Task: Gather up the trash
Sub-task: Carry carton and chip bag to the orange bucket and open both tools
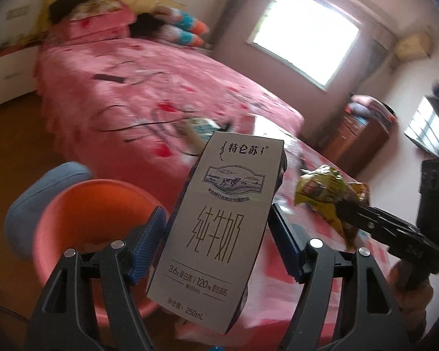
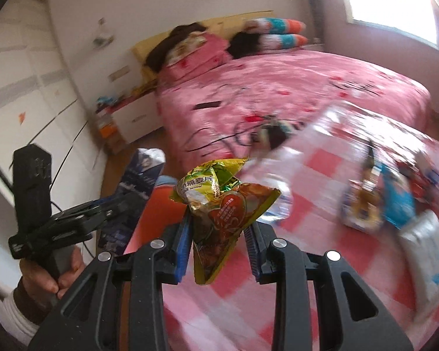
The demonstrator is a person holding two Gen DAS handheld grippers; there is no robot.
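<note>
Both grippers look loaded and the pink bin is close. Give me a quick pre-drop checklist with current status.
1. Milk carton clamped in left gripper: ok.
2. Snack wrapper pinched in right gripper: ok.
3. Pink bin in view, mouth open: ok.
4. Carton over the bin mouth: not ok, it sits beside it.
5. Room left inside the bin: cannot tell.
6. More trash on checkered table: not ok, packets remain.

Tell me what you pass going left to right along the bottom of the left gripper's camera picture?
Blue cushion → pink bin → milk carton → yellow snack wrapper → right gripper.
</note>
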